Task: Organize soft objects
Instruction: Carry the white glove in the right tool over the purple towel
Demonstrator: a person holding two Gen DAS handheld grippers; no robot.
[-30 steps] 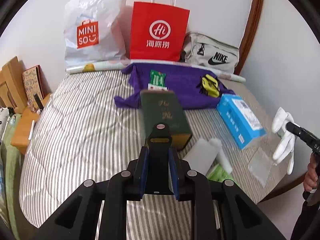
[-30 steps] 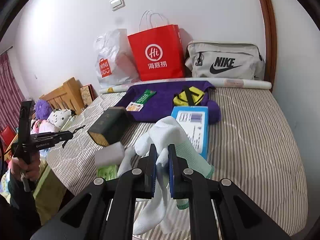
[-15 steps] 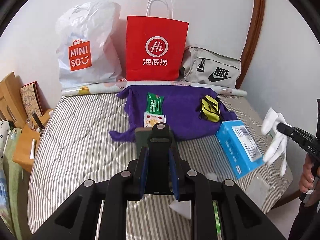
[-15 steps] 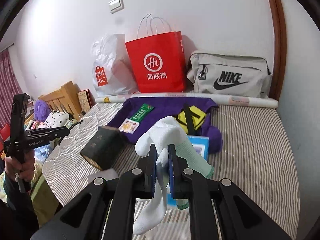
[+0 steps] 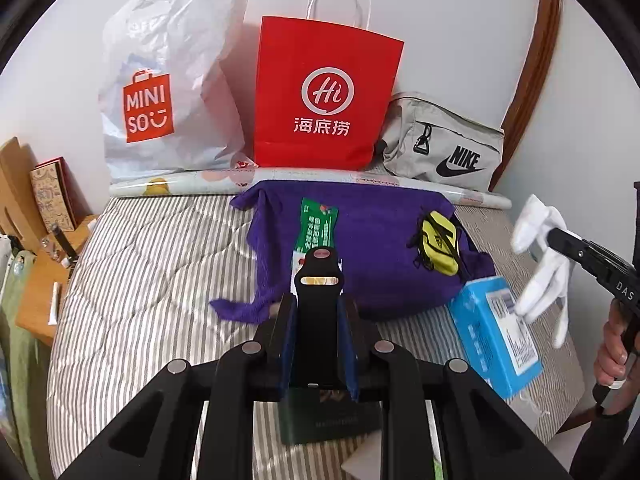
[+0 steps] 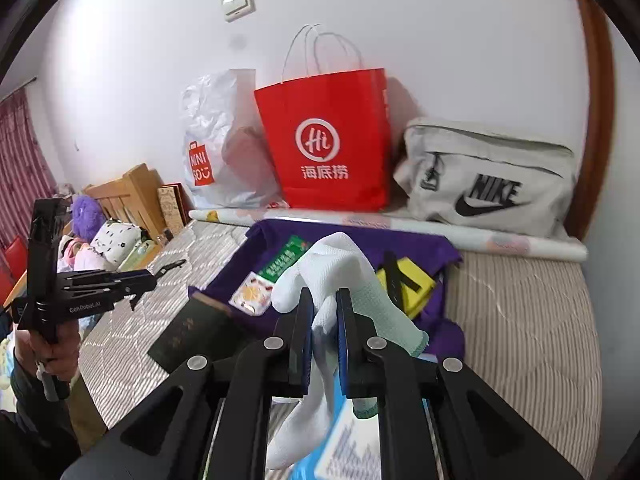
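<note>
striped bed [image 5: 132, 280]: right hand-held gripper [image 6: 324, 312] clamps white gloves [image 6: 336, 268]; left hand-held gripper [image 5: 319, 312] nearly closed, empty.

Bed [image 5: 132, 280], striped grey-and-white quilted cover. Directly on it: purple cloth [image 5: 372, 240] at centre; blue box [image 5: 486, 340] at its 4 o'clock, touching it; dark green box [image 6: 188, 334] at the cloth's 7 o'clock; patterned paper roll [image 5: 192, 184] along the 12 o'clock edge, against the wall.

Red paper bag [image 5: 326, 96], grey Nike pouch [image 6: 492, 184]
</note>
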